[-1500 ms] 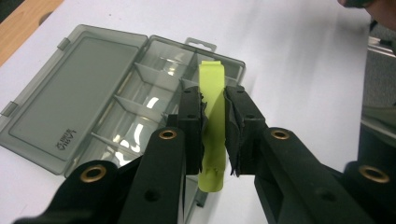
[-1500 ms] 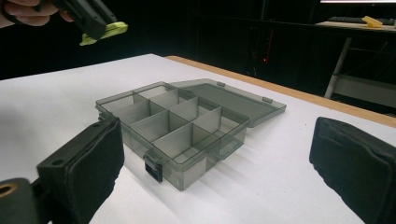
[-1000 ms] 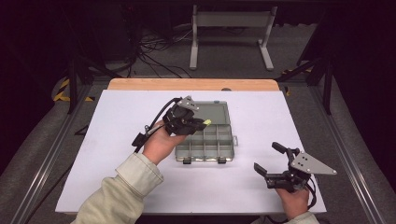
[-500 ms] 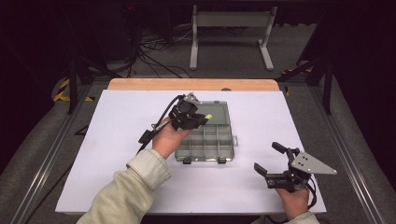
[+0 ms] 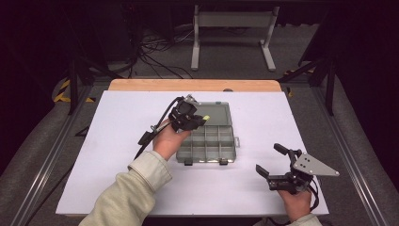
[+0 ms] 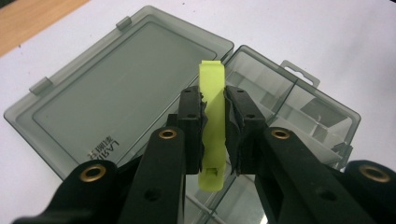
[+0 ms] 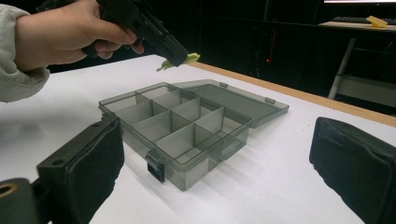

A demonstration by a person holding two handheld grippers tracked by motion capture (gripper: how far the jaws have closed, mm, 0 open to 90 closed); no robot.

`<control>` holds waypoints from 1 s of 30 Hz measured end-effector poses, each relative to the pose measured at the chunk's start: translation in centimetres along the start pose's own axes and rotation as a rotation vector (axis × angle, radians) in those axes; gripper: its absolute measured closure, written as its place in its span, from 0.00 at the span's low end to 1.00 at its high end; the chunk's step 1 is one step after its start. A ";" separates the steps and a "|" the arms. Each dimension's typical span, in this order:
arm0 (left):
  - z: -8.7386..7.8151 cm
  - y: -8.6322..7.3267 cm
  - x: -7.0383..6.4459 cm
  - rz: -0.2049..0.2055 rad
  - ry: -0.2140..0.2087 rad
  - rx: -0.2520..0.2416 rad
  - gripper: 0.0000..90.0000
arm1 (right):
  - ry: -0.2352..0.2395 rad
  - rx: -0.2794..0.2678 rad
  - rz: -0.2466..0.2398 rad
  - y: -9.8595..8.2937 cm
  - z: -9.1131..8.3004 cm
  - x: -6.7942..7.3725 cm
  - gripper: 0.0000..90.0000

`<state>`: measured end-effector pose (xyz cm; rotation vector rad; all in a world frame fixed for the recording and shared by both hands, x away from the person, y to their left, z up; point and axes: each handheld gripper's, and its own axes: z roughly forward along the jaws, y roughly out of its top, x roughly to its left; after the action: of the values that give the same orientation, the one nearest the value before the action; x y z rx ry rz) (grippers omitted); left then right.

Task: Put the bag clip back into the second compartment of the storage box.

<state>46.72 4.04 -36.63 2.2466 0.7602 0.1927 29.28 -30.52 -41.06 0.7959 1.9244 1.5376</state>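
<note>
One yellow-green clip [image 6: 212, 123] sits clamped between the jaws of the left tool [image 5: 190, 120], held in the air above the far part of the one smoky-grey compartment box [image 5: 207, 143] on the white worktop [image 5: 117, 141]. The left tool view shows the clip standing on edge between the two jaw pads, its upper end poking out past the jaw tips and its lower end hanging below them; under it lie the flat open lid [image 6: 116, 93] and, to the right, the divided tray with its hang tab. In the high view the clip [image 5: 205, 117] is only a small bright fleck at the tool's tip, over the seam between lid and tray.

The right tool [image 5: 277, 165] rests near the worktop's near right corner, well apart from the box, its jaws spread wide with nothing between them. There are two tools in all, one in each hand [image 5: 167, 141].

The right tool view looks across the worktop at the box from the side: the tray [image 7: 173, 126] shows three rows of compartments split by upright dividers, with a dark latch on its near wall and the lid [image 7: 233, 100] lying back flat behind. It also shows the left hand [image 7: 60, 37] with its tool, the clip [image 7: 180, 60] sticking out on both sides of the jaws above the box. A cream sleeve [image 5: 127, 197] covers the left forearm.
</note>
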 end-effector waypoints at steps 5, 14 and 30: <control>0.6 -0.8 0.5 -0.034 -0.012 0.012 0.86 | 0.000 0.000 0.000 0.0 0.0 0.0 0.04; 1.6 -1.4 0.8 -0.061 -0.029 0.024 0.86 | 0.000 0.002 -0.002 0.0 0.0 0.0 0.04; 2.8 -2.0 1.0 -0.085 -0.050 0.055 0.86 | 0.005 0.003 0.000 0.0 0.1 0.0 0.04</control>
<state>47.61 4.03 -40.12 2.2568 0.8414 0.0748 29.33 -30.47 -41.11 0.7940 1.9310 1.5387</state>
